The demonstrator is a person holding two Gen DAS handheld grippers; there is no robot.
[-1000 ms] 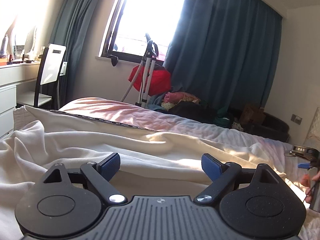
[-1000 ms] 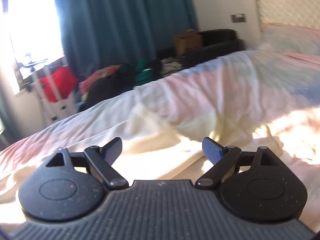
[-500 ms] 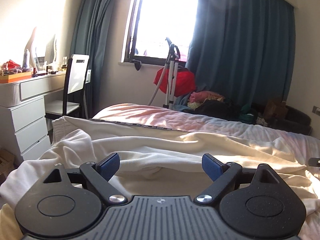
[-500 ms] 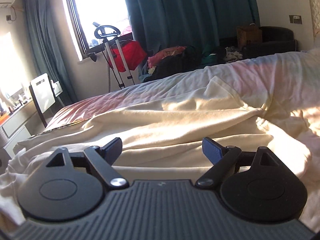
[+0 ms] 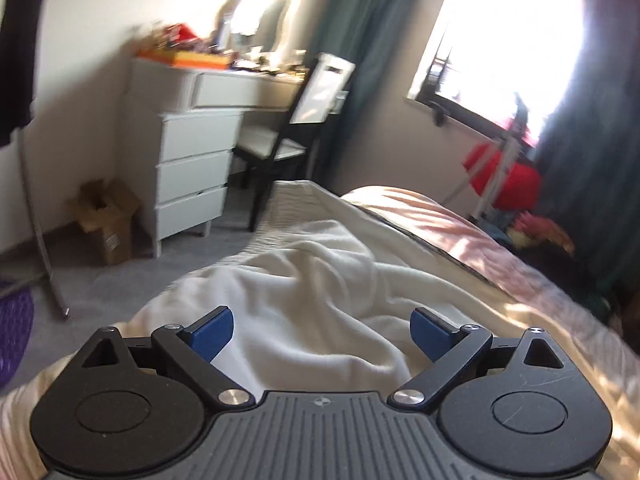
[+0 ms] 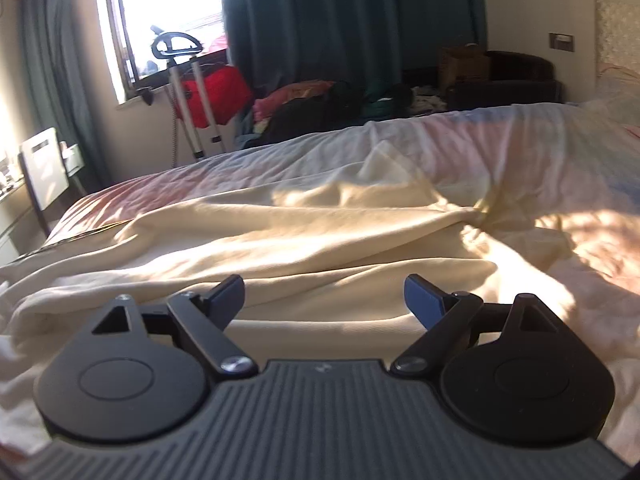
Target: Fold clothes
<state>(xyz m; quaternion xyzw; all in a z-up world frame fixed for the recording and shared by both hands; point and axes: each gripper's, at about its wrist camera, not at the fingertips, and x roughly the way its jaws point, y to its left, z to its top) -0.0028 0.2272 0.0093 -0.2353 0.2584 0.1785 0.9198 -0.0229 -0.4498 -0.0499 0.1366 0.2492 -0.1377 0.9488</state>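
The bed point(image 6: 500, 152) is serving as the landmark and is occupying most of both views; its pale pink and blue cover is lying wrinkled under patches of sunlight. The cream garment point(image 6: 320, 240) is lying spread and crumpled across the near side of the bed, with long folds running along its length. In the left wrist view the same cream garment point(image 5: 320, 280) is reaching the bed's foot corner, bunched into soft ridges there.

Beyond the far side of the bed, dark teal curtains point(image 6: 352, 20) are hanging beside a bright window point(image 6: 168, 12). A heap of mixed clothes point(image 6: 320, 104) is lying on the floor beyond the far side of the bed, under the curtains. Off the foot of the bed, a white chest of drawers point(image 5: 192, 160) is standing against the wall, with a dark-framed chair point(image 5: 296, 128) next to it. A cardboard box point(image 5: 108, 220) is sitting on the floor near the drawers. A red bag point(image 6: 216, 92) is sitting behind a white upright stand point(image 6: 188, 92) below the window.

The left claw point(image 5: 321, 330) is hovering low over the garment near the foot corner of the bed. Its jaws are standing wide apart and are gripping nothing; cloth is visible between the blue pads point(image 5: 212, 330).

The right claw point(image 6: 324, 300) is hovering over the garment at the near edge of the bed. Its jaws are also spread fully and are empty; whether the pads point(image 6: 424, 302) are touching the cloth cannot be determined.
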